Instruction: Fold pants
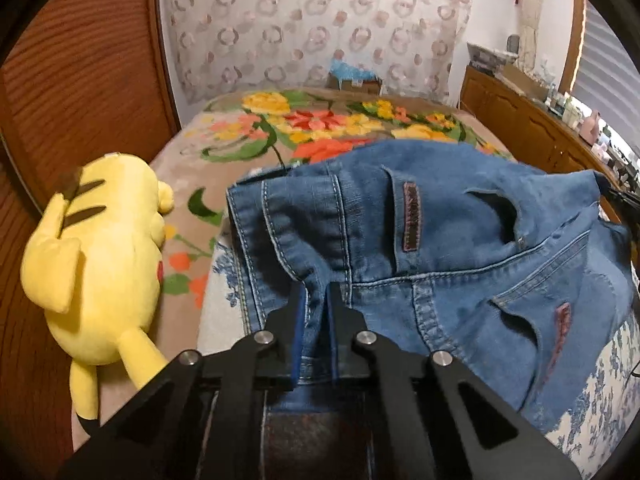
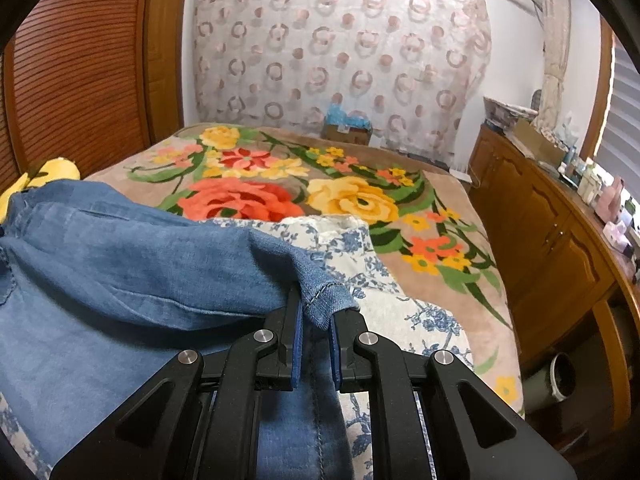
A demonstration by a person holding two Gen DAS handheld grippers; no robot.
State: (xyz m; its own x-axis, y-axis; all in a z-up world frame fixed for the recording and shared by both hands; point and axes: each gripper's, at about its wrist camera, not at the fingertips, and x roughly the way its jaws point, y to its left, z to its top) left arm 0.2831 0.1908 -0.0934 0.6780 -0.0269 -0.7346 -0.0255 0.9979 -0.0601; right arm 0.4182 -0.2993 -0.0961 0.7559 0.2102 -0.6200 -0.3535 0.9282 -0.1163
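Floral blanket [image 2: 280,184] under your work, yellow plush toy [image 1: 100,256] lying at far left beside the jeans [image 1: 440,240], your left gripper [image 1: 318,292] pinching their waistband, your right gripper [image 2: 316,312] pinching a hem, wooden cabinet [image 2: 540,240] at right.

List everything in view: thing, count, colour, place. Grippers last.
jeans: one, blue denim, lying on the bed, pinched at two places.
plush toy: one, yellow, at the bed's left edge beside the jeans.
floral blanket: one, tan with red and yellow flowers, covering the bed.
blue-flowered cloth: one, white and blue, under the jeans.
cabinet: one, brown wood, right of the bed, clutter on top.
curtain: one, pale with pink rings, beyond the bed.
left gripper: black, shut on the jeans.
right gripper: black, shut on the hem.
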